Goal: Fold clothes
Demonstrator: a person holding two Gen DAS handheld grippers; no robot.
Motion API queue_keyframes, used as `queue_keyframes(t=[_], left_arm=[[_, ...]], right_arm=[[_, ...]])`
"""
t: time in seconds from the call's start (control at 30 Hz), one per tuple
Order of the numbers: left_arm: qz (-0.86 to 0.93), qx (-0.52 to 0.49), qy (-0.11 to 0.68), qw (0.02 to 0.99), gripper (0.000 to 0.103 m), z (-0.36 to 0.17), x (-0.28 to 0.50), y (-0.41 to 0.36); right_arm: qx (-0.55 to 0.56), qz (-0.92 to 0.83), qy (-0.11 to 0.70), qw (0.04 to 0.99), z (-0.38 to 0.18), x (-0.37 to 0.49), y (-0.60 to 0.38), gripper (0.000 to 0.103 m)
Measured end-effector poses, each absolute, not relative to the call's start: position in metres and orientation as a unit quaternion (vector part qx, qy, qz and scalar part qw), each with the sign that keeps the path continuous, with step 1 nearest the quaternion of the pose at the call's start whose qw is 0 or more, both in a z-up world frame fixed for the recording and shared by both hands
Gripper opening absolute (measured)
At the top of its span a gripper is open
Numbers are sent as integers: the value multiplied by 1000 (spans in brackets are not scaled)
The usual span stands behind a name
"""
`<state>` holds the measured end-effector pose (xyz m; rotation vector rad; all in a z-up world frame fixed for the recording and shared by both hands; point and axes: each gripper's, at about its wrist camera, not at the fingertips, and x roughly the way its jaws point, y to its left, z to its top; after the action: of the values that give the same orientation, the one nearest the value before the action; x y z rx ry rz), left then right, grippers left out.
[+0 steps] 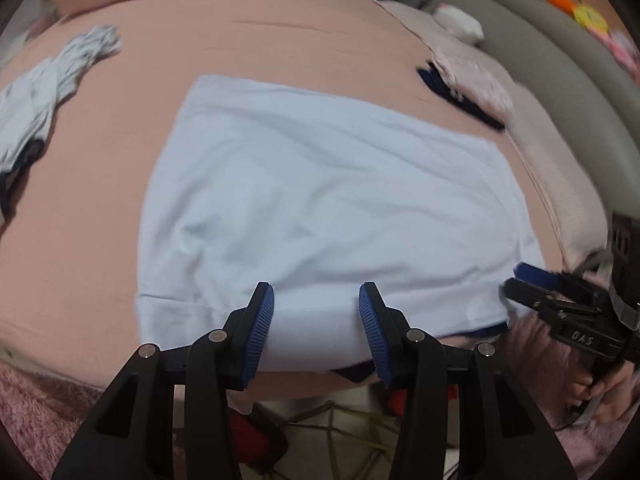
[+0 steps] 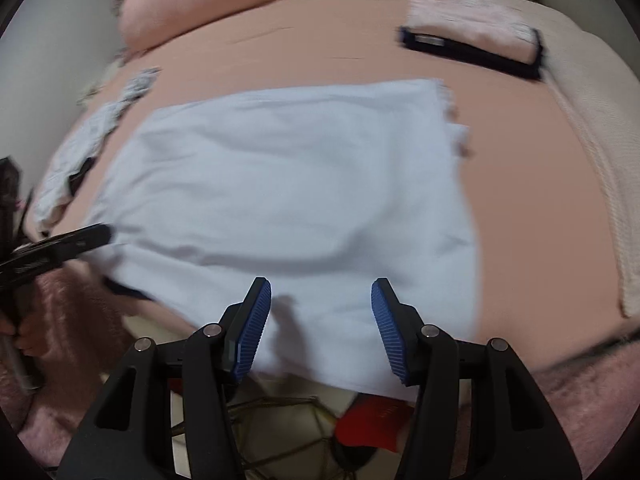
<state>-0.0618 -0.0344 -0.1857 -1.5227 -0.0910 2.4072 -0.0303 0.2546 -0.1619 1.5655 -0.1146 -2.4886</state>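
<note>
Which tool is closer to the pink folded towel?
Right. The right tool hangs over the blue cloth's edge nearer the pink towel; the left tool is farther along.

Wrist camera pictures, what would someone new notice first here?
First, the pale blue garment spread flat in the middle of the pink bed sheet, its near edge hanging over the bedside. Next, both grippers at that near edge, the left gripper and right gripper, jaws open. Then the folded pink and navy stack at the far right, and crumpled grey clothes at the left.
</note>
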Motion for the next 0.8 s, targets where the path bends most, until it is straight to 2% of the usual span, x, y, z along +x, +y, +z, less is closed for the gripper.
queue_keyframes(t=[0.07, 0.17, 0.27, 0.37, 0.5, 0.57, 0.63, 0.8], left_arm=[[833, -540, 11, 122, 46, -194, -62, -29], [833, -543, -11, 109, 47, -191, -59, -49], [838, -533, -40, 105, 47, -185, -58, -65], [839, -516, -93, 147, 47, -178, -61, -67], [830, -539, -69, 125, 47, -192, -69, -63], [817, -560, -85, 111, 47, -202, -75, -73], [817, -554, -109, 112, 47, -198, -75, -80], [833, -535, -97, 102, 47, -191, -74, -84]], right_arm=[[549, -831, 3, 89, -173, -31, 241, 54], [556, -829, 23, 64, -176, -25, 242, 54], [551, -833, -1, 43, -173, -18, 255, 54], [535, -842, -56, 38, -164, -14, 274, 54], [544, -834, -90, 25, -171, -23, 286, 54], [552, -829, -86, 21, -174, -22, 286, 51], [555, -827, -84, 18, -174, -20, 286, 51], [529, -840, -118, -29, -160, -14, 313, 53]])
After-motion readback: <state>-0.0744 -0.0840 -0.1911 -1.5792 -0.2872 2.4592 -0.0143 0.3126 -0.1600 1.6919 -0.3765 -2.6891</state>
